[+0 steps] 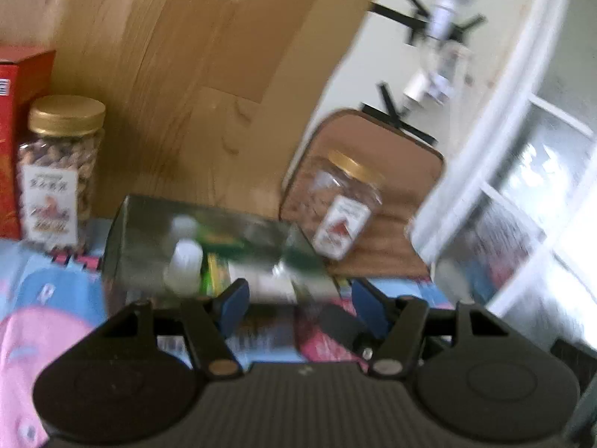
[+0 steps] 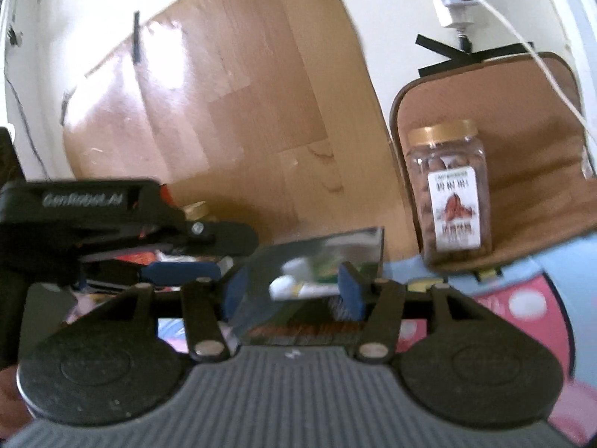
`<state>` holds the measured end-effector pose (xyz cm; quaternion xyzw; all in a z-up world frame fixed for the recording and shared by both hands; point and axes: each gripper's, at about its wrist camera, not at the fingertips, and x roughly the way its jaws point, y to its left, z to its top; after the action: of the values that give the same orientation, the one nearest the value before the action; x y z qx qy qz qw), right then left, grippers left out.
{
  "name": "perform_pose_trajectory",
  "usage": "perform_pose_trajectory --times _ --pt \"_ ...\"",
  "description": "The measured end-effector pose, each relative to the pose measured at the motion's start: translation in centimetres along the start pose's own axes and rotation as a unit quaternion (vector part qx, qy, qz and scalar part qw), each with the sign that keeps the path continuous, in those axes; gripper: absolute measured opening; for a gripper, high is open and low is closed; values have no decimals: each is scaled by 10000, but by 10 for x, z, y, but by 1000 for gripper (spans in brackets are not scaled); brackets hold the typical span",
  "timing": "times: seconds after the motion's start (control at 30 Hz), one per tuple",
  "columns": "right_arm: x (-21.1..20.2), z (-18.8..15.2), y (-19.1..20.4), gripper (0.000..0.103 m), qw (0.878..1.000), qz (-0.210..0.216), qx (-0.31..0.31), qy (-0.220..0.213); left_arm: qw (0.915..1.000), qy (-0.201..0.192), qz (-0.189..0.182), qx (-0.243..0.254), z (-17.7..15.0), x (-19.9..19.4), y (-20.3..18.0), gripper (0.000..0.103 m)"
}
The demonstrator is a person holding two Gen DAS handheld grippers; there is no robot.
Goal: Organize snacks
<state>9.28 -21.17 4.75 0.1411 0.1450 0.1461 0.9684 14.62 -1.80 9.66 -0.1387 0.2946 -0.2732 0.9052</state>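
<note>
A shiny silver-green snack box [image 1: 209, 246] sits between the fingers of my left gripper [image 1: 298, 300], whose jaws stand wide and do not clearly press it. In the right wrist view the same box [image 2: 313, 257] lies between the blue pads of my right gripper [image 2: 293, 291], which close on its sides. The left gripper [image 2: 112, 220] shows at the left of that view, beside the box. A nut jar with a gold lid [image 1: 56, 171] stands at the left by a red box [image 1: 15, 130]. A second nut jar [image 2: 447, 194] stands in an open brown case [image 2: 530, 156].
A large cardboard sheet [image 2: 231, 104] leans against the wall behind the table. The table has a blue and pink cartoon cover [image 1: 41, 310]. A white power strip with cables [image 2: 453, 3] hangs on the wall. A window [image 1: 541, 194] is at the right.
</note>
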Motion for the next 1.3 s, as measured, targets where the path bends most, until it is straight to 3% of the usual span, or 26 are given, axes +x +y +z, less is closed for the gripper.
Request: perform_pose_trajectory --times 0.1,0.23,0.37,0.57,1.13,1.3 --pt "-37 -22 10 57 10000 16 12 61 9994 -85 135 323 -43 -34 -15 63" --pt "-78 -59 19 57 9992 -302 -116 246 9952 -125 668 704 -97 -66 -36 63" --pt "-109 -88 24 57 9972 -519 124 524 9914 -66 1083 726 -137 -86 -47 63" --pt "-137 -109 42 60 9950 -579 -106 807 9847 137 1582 720 -177 -108 -58 64" --pt "-158 -134 61 79 9899 -582 26 1294 9792 306 1968 393 -207 -125 -52 71" --pt "-157 -136 63 92 9911 -420 58 1260 9778 330 2056 244 -207 -124 -45 73"
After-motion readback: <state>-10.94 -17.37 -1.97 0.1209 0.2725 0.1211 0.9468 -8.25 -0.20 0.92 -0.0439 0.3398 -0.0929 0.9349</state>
